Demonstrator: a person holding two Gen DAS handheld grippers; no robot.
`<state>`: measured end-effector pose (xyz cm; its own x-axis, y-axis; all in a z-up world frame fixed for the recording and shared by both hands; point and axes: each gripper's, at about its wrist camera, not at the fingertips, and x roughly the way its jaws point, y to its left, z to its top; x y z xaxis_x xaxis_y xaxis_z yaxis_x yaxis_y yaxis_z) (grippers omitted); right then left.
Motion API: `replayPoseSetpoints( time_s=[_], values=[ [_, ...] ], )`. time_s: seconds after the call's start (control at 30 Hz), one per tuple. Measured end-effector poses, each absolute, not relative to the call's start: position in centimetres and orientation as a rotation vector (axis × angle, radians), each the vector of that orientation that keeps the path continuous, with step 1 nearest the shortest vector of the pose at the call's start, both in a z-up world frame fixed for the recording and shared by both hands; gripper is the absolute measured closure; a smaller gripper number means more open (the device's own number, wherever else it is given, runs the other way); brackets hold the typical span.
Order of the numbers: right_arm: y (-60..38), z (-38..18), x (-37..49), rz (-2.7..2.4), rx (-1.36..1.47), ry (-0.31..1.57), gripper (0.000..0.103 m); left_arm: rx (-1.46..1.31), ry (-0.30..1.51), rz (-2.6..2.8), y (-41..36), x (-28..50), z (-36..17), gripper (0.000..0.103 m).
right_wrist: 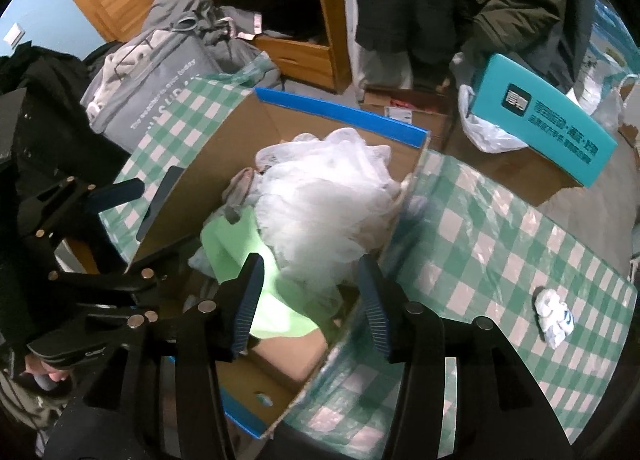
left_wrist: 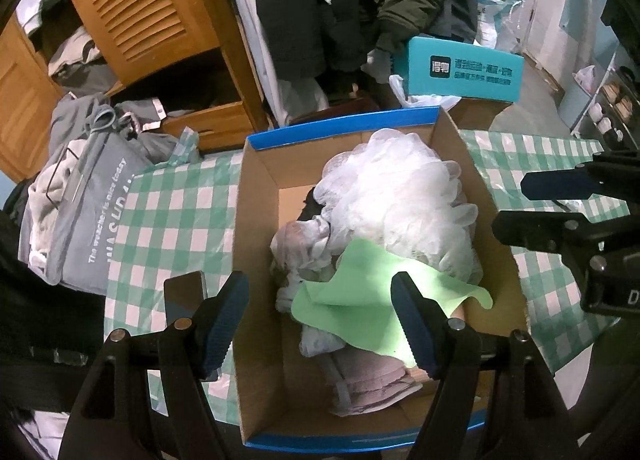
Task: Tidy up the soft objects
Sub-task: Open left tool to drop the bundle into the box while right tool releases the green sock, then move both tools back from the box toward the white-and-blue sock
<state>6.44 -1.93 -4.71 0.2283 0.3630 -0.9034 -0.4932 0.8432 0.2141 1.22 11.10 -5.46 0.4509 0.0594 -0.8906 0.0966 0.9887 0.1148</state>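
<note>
The right tongs (right_wrist: pixel 312 300) stand wide open and hold nothing, poised over the right-hand wall of the cardboard box (right_wrist: pixel 184 196). One finger hangs above the box's contents and the other above the rim and the checked cloth of the surface (right_wrist: pixel 500 228). The left tongs (left_wrist: pixel 320 320) are open just as wide and also empty, low over the near end of the same box.

Taking the box as the landmark, the soft things already packed lie inside it. A white mesh puff (left_wrist: pixel 396 196) fills the far half, a light green cloth (left_wrist: pixel 360 296) drapes across the middle toward the near end, and a folded pinkish towel (left_wrist: pixel 372 376) lies beneath it at the near end.

The one soft thing I can see outside the box is a small white-and-blue bundle (right_wrist: pixel 554 316), probably rolled socks. It lies alone on the surface, well apart from the box's right wall and off to the right of the right tongs. It looks lumpy, with only a slight long axis running from near the box's side away toward the surface's near edge.

The right tongs are clearly the nearer; the left would have to cross the whole box. I judge the coming move to be a swing of the right tongs rightward and down onto that bundle.
</note>
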Motion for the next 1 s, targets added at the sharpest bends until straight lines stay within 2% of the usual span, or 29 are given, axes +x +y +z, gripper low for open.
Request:
replayPoseSetpoints(
  time_s=[0.1,0.3,1.0],
  values=[
    [-2.8,-4.6,6.5,0.574,-0.123,1.2,0.053,0.157,1.103,-0.029,10.6,1.4,-5.4,0.028],
    [-4.6,-4.8,6.6,0.533,-0.12,1.196,0.044,0.181,1.099,-0.053,9.0,1.5,-5.3,0.028],
    [-12.3,-5.9,6.1,0.402,-0.075,1.208,0.042,0.285,1.089,-0.167,1.6,2.0,-5.4,0.024]
  ],
)
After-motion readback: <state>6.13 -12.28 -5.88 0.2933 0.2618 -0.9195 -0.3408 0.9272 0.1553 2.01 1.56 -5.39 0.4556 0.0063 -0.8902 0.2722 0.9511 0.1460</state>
